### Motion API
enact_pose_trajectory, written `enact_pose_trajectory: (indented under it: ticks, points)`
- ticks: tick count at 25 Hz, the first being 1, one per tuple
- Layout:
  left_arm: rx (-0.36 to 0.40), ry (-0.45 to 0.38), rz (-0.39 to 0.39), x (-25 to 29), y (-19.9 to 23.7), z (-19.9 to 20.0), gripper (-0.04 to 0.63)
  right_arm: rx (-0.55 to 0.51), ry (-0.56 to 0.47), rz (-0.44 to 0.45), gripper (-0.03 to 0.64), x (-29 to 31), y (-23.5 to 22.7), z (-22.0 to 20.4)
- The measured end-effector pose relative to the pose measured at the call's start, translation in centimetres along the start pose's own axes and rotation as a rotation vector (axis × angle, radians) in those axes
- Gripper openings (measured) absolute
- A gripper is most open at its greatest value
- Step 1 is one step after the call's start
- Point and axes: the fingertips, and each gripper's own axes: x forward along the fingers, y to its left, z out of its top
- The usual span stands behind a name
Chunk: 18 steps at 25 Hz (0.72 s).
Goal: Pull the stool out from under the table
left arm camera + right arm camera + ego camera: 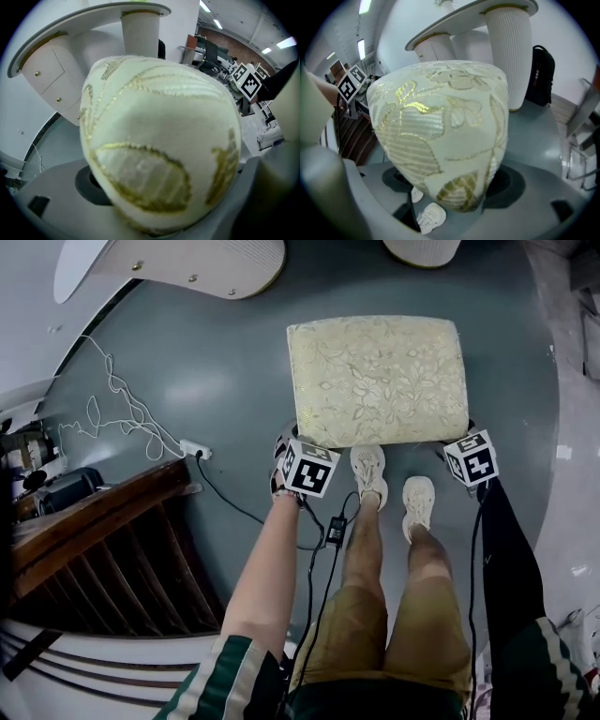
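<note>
Left claw (292, 444) is clenched on the near left corner of the stool (377, 381), with the cream and gold cushion filling the space between its jaws. Right claw (459, 435) grips the near right corner the same way. The stool stands on the grey floor (234, 371), clear of the white table (187, 263) at 11 o'clock. The person's white shoes (368, 470) are just at 6 o'clock of the stool. A power strip (195, 449) lies on the floor at 9 o'clock of the left claw.

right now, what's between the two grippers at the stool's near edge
In the head view, the person's two white shoes stand on the grey floor between the left gripper and right gripper, toes toward the stool.
</note>
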Motion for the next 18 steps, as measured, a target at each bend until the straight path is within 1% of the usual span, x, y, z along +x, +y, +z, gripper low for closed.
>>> enact_pose_trajectory:
  ticks: [3, 5, 9, 13, 18]
  points:
    - [-0.01, 0.059, -0.031, -0.8, 0.1, 0.4, 0.443, 0.03, 0.05, 0.029, 0.425, -0.8, 0.3, 0.3]
    - [-0.018, 0.084, -0.041, -1.2, -0.2, 0.4, 0.443, 0.038, 0.075, 0.043, 0.425, -1.1, 0.3, 0.2]
    - [-0.045, 0.099, -0.043, -1.6, -0.7, 0.1, 0.443, 0.027, 0.094, 0.062, 0.423, -1.4, 0.3, 0.2]
    - [-0.068, 0.109, -0.062, -1.8, -1.0, 0.2, 0.443, 0.021, 0.094, 0.072, 0.423, -2.1, 0.1, 0.6]
    - [-0.09, 0.138, -0.086, -2.3, -1.6, -0.1, 0.443, 0.02, 0.134, 0.085, 0.422, -2.9, 0.2, 0.3]
